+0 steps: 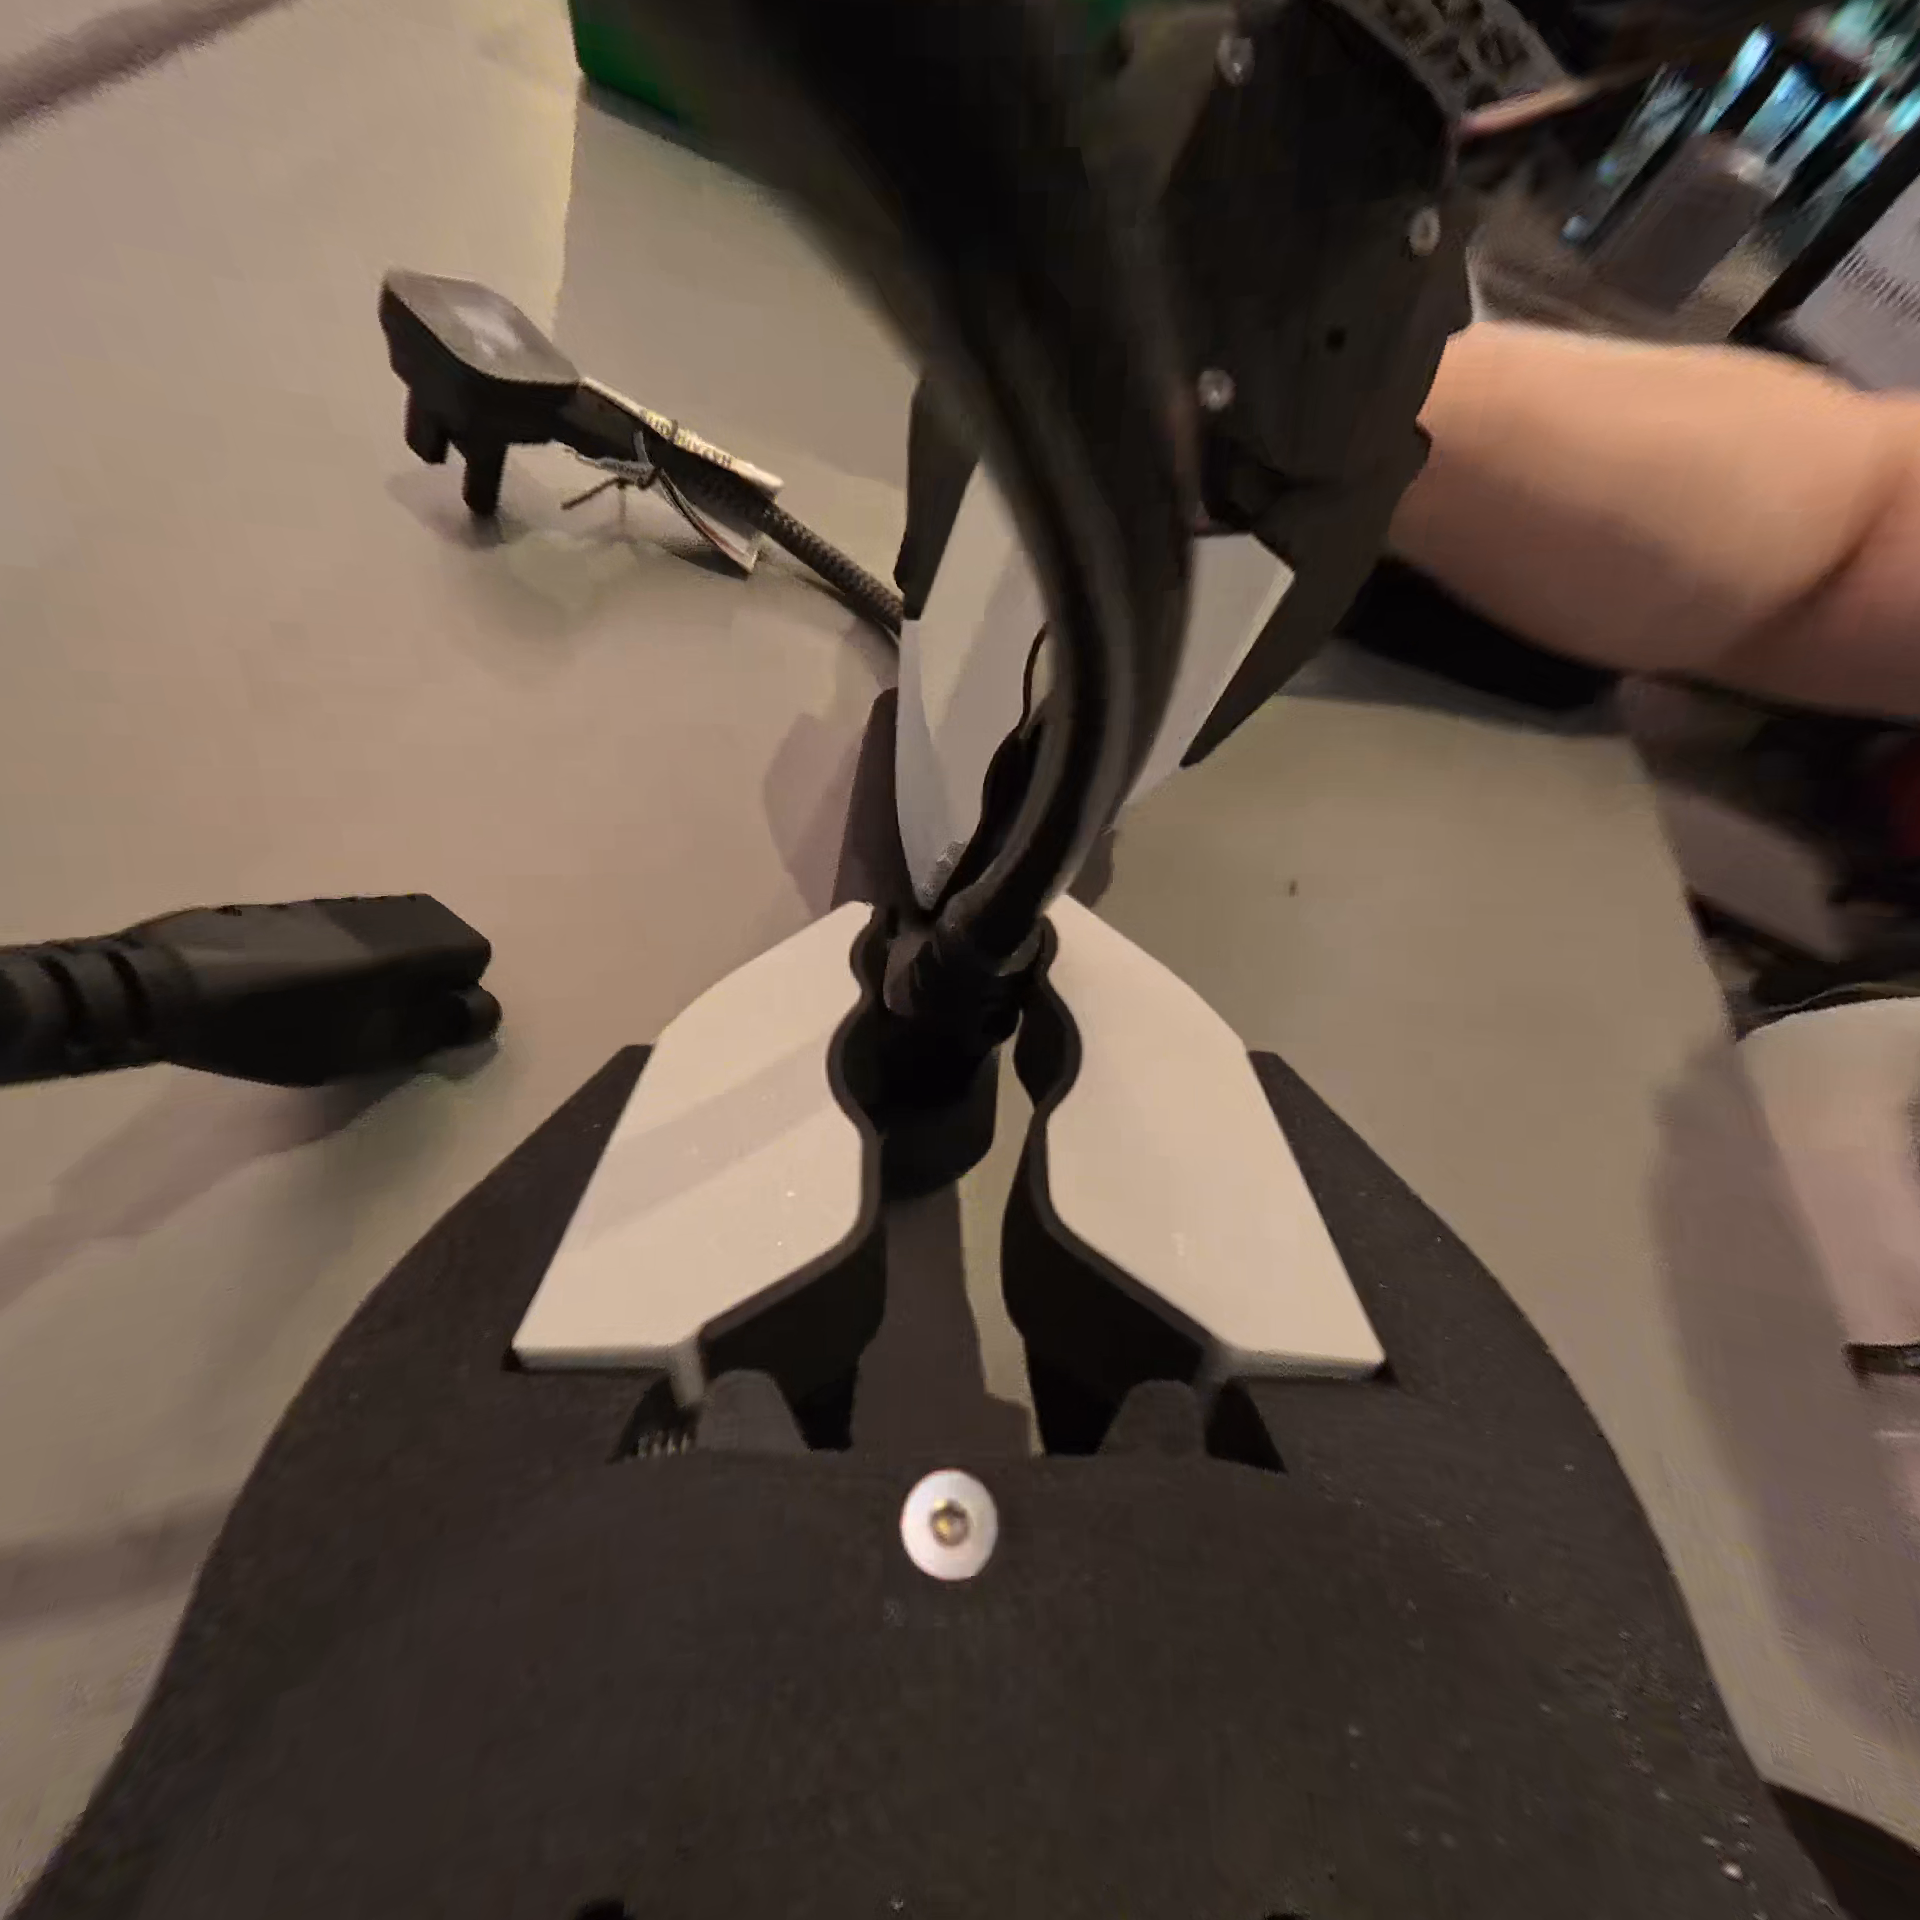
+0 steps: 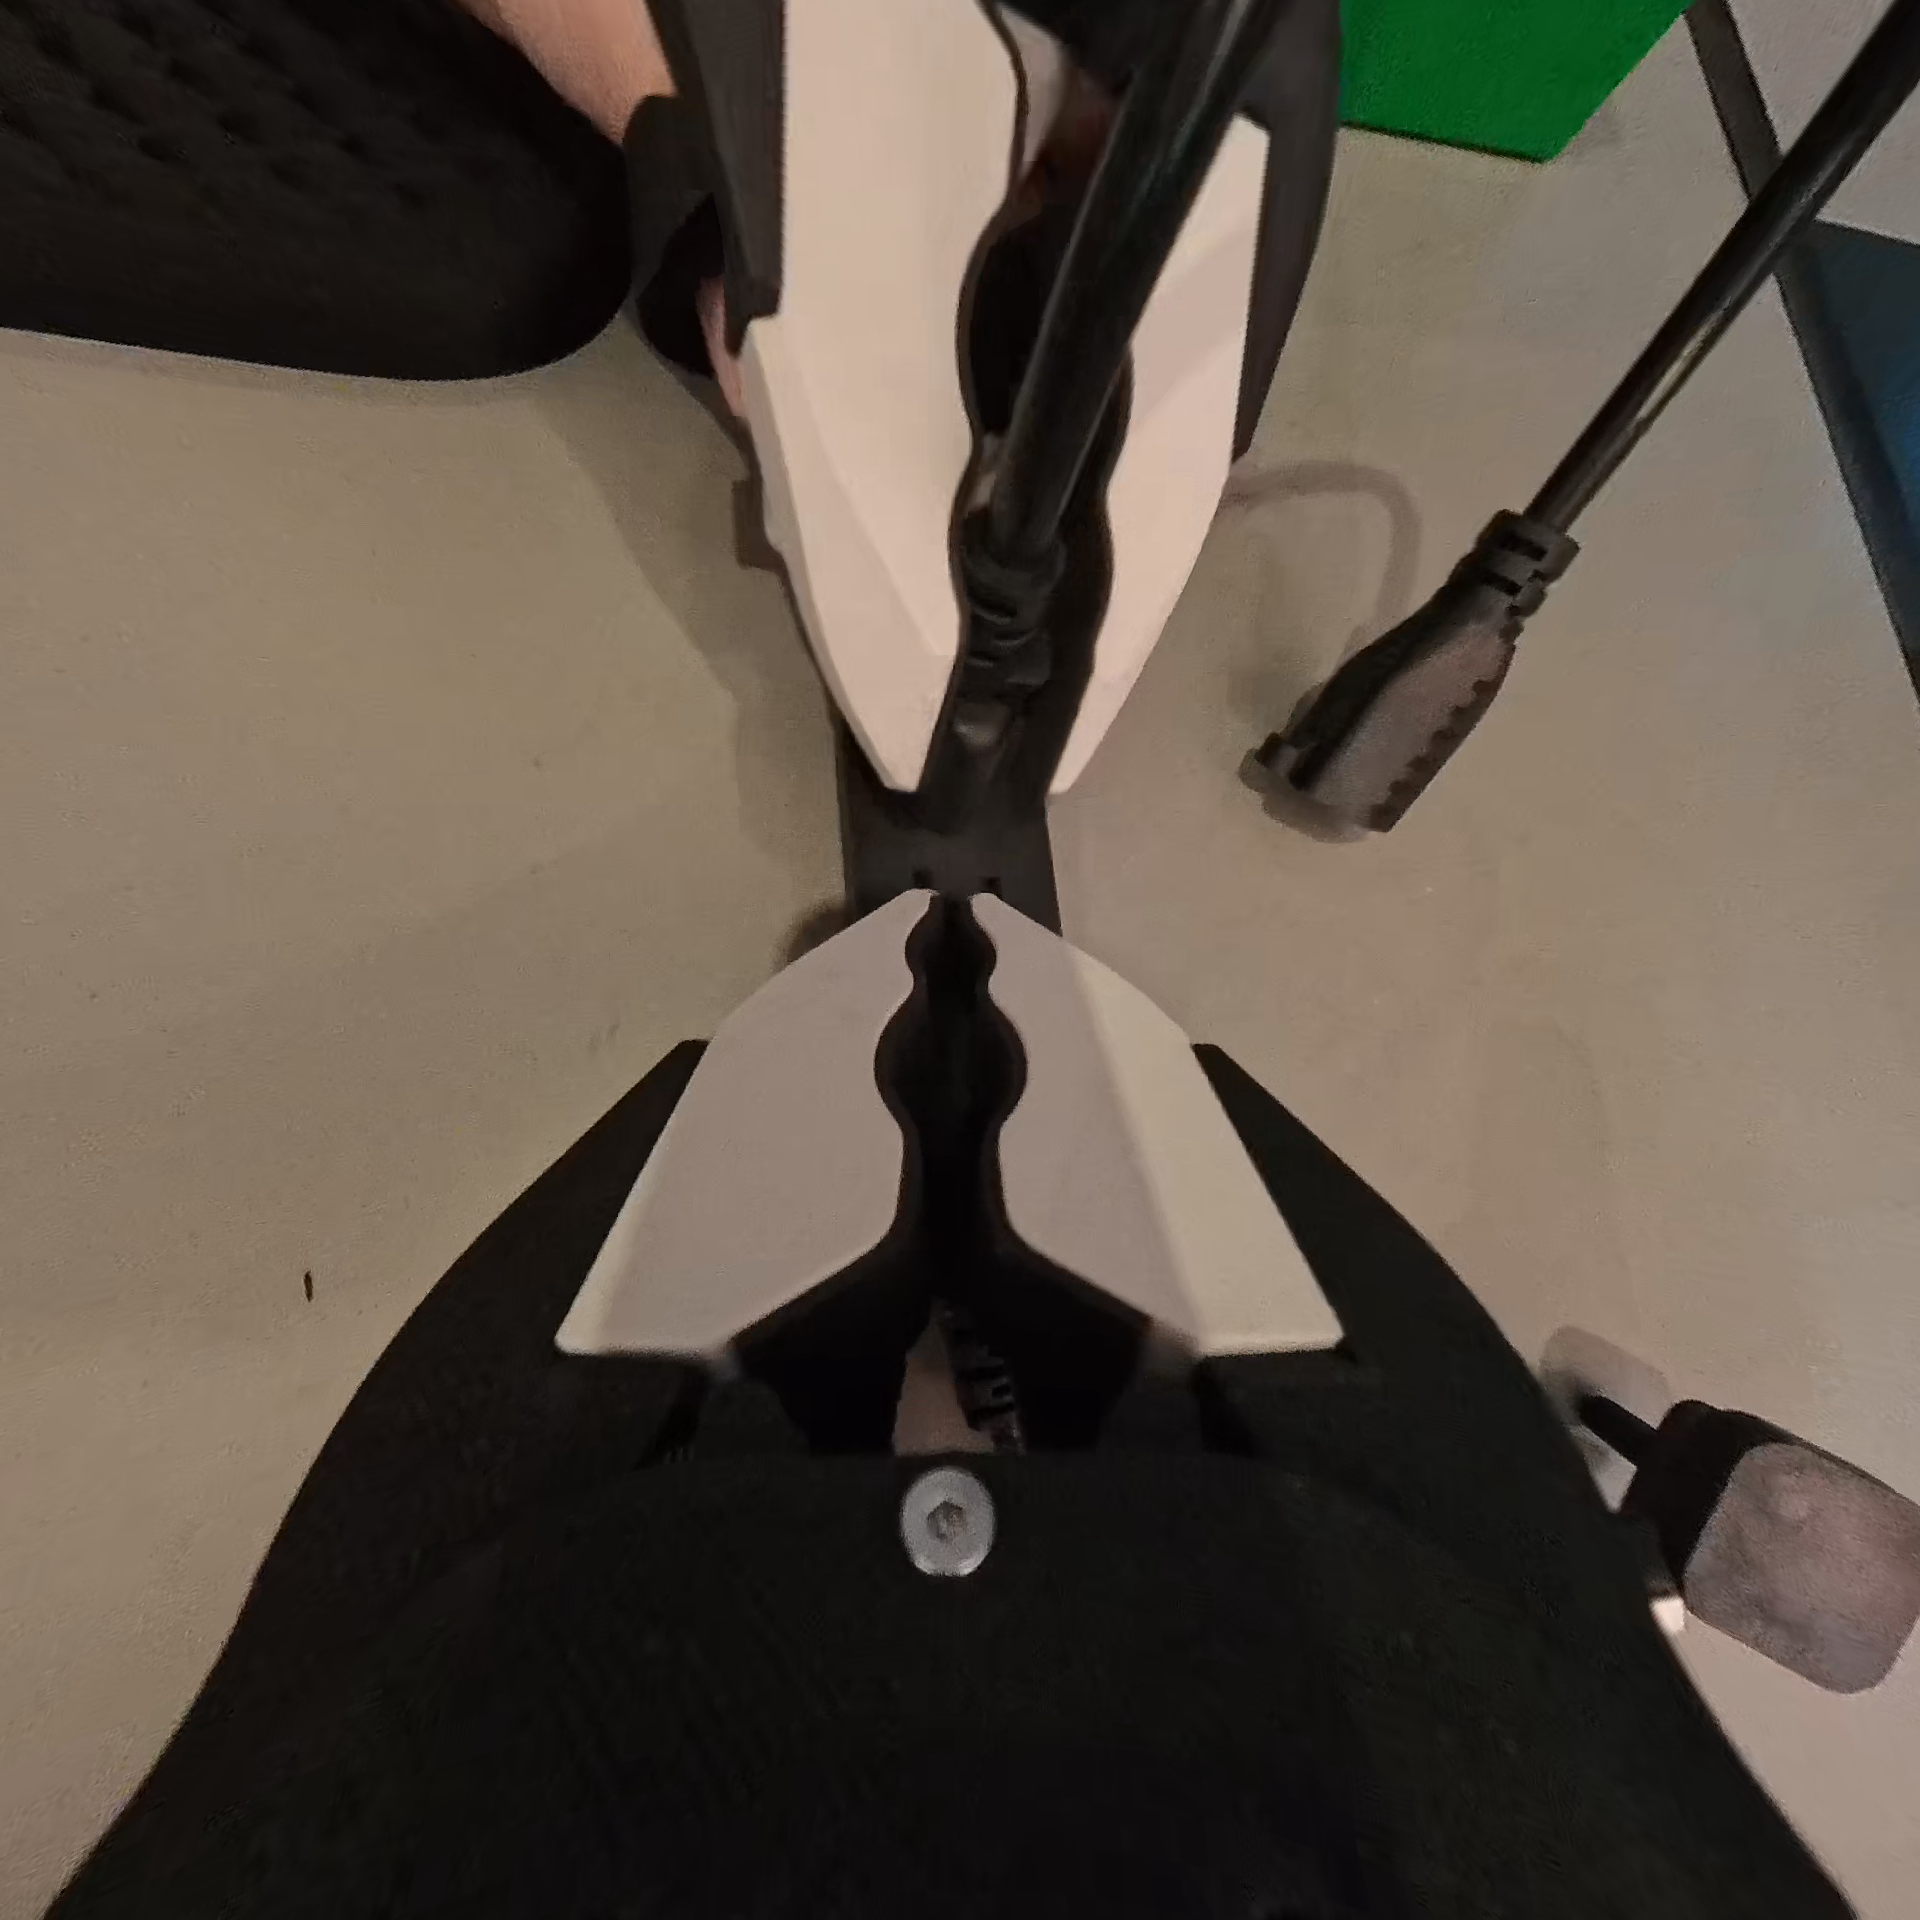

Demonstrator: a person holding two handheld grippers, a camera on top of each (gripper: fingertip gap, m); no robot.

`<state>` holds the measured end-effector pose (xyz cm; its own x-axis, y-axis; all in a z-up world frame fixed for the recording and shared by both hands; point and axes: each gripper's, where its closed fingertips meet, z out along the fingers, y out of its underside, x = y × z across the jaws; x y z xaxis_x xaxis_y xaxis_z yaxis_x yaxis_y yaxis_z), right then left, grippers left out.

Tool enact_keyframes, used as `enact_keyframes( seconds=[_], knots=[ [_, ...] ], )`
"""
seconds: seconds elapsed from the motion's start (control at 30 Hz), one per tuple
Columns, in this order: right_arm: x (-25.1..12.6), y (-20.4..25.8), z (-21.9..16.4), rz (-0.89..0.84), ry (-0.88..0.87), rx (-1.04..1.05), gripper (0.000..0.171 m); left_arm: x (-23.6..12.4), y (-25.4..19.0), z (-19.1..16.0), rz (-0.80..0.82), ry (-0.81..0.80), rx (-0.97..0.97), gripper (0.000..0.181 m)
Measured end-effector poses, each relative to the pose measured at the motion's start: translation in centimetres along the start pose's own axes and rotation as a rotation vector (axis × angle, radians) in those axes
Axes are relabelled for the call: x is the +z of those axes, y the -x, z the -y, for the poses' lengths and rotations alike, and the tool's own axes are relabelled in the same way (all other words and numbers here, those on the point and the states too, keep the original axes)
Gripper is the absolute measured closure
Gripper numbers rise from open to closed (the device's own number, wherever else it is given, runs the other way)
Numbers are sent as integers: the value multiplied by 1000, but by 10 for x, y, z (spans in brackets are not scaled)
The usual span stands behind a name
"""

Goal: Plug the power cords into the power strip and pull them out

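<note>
Pinching one black cord (image 1: 1049,790), left claw (image 1: 951,935), right claw (image 2: 951,904), beige tabletop (image 2: 364,831), green box (image 2: 1496,73) behind.

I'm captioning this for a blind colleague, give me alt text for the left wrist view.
The left gripper is shut on a black power cord, meeting the right gripper nose to nose over a grey table. A black plug with a tagged cable and a black connector lie to the left.

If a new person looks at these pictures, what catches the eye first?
Two white-fingered claws meet tip to tip at the centre, the left claw and the right claw, both pinching one black power cord. Loose black plugs lie on the grey table beside them.
</note>
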<state>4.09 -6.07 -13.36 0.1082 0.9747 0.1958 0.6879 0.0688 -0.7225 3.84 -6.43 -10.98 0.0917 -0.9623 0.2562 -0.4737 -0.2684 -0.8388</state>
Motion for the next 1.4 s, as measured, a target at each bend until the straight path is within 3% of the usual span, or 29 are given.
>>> enact_keyframes(
  seconds=[0.1, 0.2, 0.37, 0.53, 0.7, 0.87, 1.03, 1.27, 1.37, 1.4],
  knots=[
    [0, 0, 0, 5, 0, -2, 167, 0, 0, 0, 14, 7, 17, 159],
    [0, 2, 1, 14, -1, -3, 167, 0, 0, -3, 136, 82, 225, 159],
    [2, 0, 1, 12, -2, 8, 168, 2, -6, -2, 175, 111, 351, 160],
    [1, 2, 1, 14, -3, -10, 168, 0, 1, 2, 84, 23, 80, 161],
    [2, 2, 2, 6, -1, -8, 167, -1, 1, 3, 30, -6, -26, 160],
    [2, 3, 2, 9, -4, -9, 167, -2, 0, 2, 39, -1, 147, 160],
    [2, 2, 3, -3, -10, -12, 168, -3, 2, 0, 6, -7, 55, 151],
    [2, 2, 3, -12, -16, -17, 168, -3, 0, -2, -3, 0, 76, 150],
    [2, 2, 3, -15, -18, -21, 168, 2, -3, -18, -26, 95, 102, 141],
    [2, 2, 3, -16, -19, -23, 168, 4, -2, -18, -10, 92, 112, 145]
  ],
)
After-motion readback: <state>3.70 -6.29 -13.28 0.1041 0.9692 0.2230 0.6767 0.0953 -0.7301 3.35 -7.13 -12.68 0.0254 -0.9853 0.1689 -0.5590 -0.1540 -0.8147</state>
